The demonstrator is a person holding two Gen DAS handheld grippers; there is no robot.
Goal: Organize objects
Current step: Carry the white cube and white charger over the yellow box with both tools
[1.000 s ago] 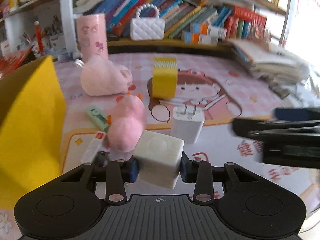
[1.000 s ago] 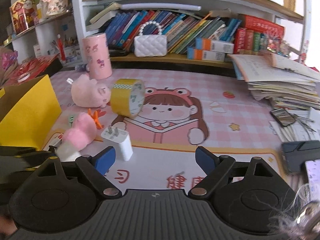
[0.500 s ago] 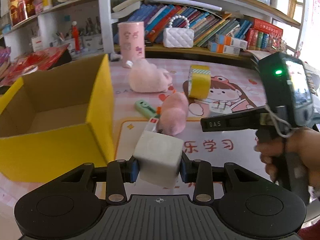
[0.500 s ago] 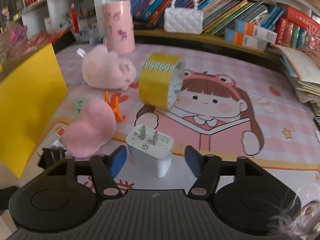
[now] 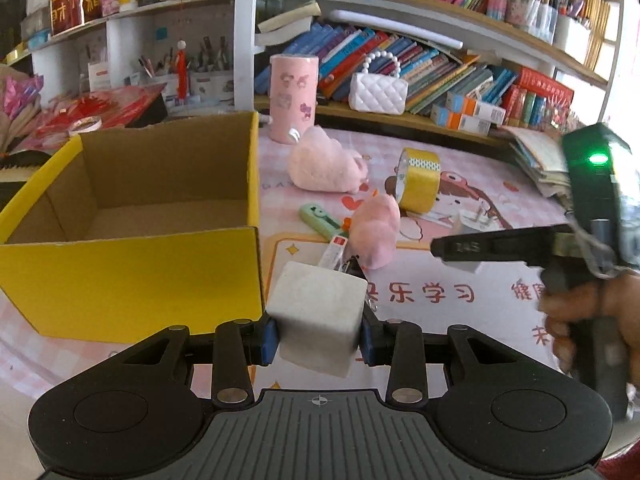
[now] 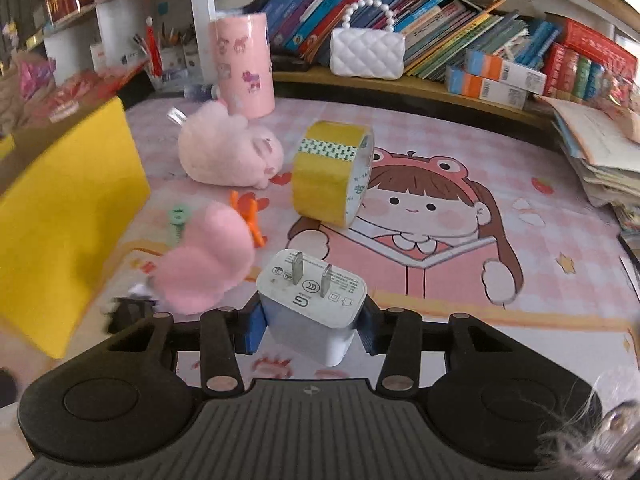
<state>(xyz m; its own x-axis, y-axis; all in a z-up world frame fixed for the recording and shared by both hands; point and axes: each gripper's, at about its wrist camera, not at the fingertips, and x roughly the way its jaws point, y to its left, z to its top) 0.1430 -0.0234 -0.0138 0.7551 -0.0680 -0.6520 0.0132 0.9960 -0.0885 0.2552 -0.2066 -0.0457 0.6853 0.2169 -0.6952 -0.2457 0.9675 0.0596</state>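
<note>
My left gripper [image 5: 318, 340] is shut on a white cube [image 5: 320, 316], held just off the right front corner of the open yellow cardboard box [image 5: 132, 272]. In the right wrist view my right gripper [image 6: 310, 332] is closing its jaws on a white plug charger [image 6: 316, 300] that lies prongs-up on the pink mat; both blue pads touch its sides. The left wrist view shows the right gripper [image 5: 440, 248] from the side, held by a hand, with the charger [image 5: 470, 222] at its tip.
On the mat lie a yellow tape roll [image 6: 326, 178], a pink plush animal [image 6: 224, 152], a fluffy pink toy [image 6: 204, 268], an orange clip [image 6: 246, 216] and a green item [image 6: 178, 216]. A pink cylinder [image 6: 244, 64], a white purse [image 6: 366, 54] and bookshelves stand behind. Stacked papers [image 6: 600, 152] fill the right.
The left gripper has carried the cube left and back, so the yellow box's inside now shows. The right gripper has moved forward and down to the charger and its jaws have narrowed around it.
</note>
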